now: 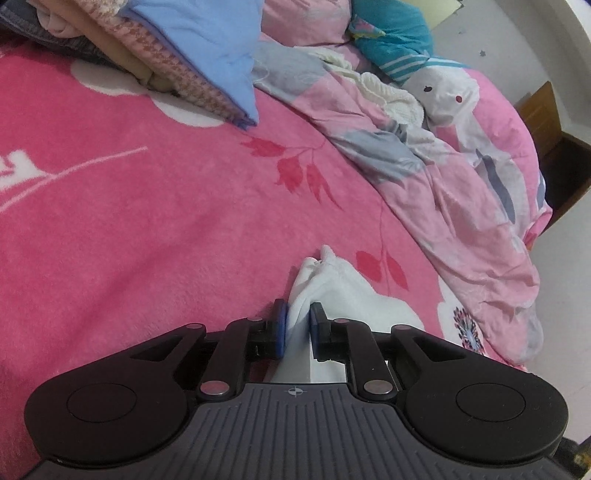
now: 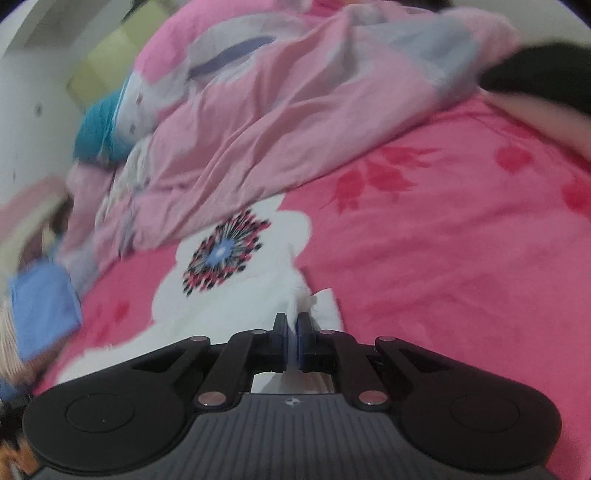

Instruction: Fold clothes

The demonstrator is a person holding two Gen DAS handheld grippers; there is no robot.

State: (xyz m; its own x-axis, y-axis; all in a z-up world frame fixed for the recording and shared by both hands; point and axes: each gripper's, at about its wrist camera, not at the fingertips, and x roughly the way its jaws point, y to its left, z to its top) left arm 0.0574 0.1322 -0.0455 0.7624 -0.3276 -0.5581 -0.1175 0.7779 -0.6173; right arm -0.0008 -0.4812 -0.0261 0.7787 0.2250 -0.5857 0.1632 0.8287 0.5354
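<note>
White garment (image 1: 334,291) pinched between both hand-held grippers.

Blanket (image 1: 166,229) free – duvet (image 1: 461,206) blocks rt.

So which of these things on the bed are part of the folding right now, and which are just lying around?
In use:
white garment
left gripper
right gripper

Lying about:
folded pile
pink quilt
teal cloth
pink blanket
</note>
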